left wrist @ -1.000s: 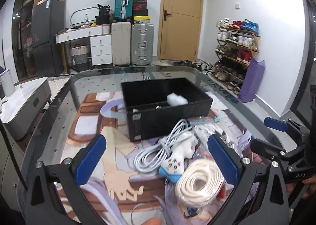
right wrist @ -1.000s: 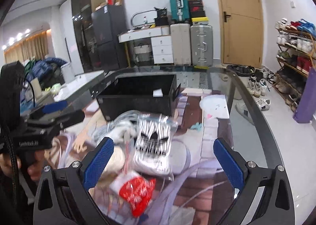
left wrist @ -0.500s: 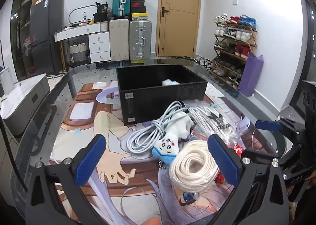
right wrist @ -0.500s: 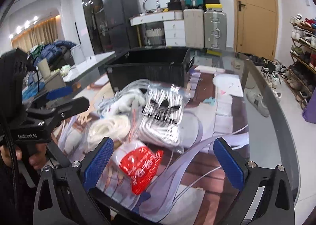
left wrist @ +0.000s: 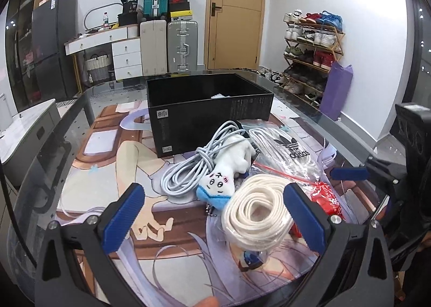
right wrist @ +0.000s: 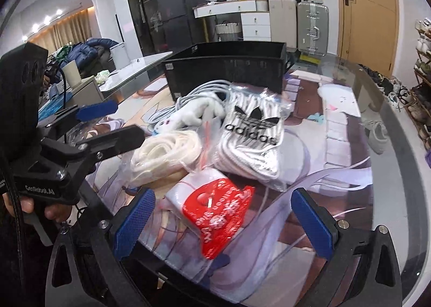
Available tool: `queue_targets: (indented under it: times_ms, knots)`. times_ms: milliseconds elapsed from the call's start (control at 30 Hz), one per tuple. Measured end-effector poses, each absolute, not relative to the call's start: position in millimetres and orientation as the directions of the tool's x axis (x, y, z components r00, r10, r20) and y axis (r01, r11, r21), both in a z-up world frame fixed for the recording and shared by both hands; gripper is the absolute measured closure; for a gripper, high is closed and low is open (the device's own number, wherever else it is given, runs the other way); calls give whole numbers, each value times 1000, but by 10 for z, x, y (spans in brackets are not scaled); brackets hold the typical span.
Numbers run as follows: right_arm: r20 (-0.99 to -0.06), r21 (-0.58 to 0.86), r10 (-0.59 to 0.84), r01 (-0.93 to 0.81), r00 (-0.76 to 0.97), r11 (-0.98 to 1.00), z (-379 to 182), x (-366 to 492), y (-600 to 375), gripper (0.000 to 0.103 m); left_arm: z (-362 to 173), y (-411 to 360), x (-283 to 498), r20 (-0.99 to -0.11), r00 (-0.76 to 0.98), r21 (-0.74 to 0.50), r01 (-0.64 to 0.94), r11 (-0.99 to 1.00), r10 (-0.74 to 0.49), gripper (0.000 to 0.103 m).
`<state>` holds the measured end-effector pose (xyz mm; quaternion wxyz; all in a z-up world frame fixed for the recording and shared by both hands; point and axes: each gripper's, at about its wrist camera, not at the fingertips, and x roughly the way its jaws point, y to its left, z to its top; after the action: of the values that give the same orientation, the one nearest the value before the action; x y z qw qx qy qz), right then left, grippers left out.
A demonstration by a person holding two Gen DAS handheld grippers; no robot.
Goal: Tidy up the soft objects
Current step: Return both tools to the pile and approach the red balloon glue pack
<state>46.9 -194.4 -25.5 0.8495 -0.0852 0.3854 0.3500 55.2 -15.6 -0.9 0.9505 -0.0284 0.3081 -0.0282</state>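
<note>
Left wrist view: left gripper (left wrist: 215,215) spread wide, empty, above the glass desk (left wrist: 67,140). Cream rope coil (left wrist: 257,212) bagged beside its right finger; plush toy (left wrist: 229,169) lying on grey cable (left wrist: 188,166); black box (left wrist: 207,113) behind.

Right wrist view: right gripper (right wrist: 223,223) spread wide, empty, over a red packet (right wrist: 215,218) reading "balloon". Clear bag (right wrist: 253,134) printed "adidas" just beyond. "GenRobot.AI" legible on the other gripper's body.

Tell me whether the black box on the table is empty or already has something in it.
Not empty. The left wrist view shows a small white item inside the open-topped black box; what it is cannot be told.
</note>
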Motion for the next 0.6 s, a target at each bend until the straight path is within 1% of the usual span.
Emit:
queue_targets:
  times_ms: [200,467,533,600]
  knots:
    - [-737,95,489,-644,467,759,-340,464,-1801,1,-4,-127,542,-586,807,-85,35,996,-78,0]
    - [-729,68,475,-638,493,767,-353,463,-1774,1,-22,-175,554,-596,797,-79,56,995,-92,0]
    - [-727,64,480,-648,490,759,-349,443,-1786,7,-16,-191,559,-599,795,-72,59,996,-91,0]
    - [-723,71,496,-662,481,746,-333,414,-1802,20,-8,-198,552,-599,796,-63,56,996,-83,0]
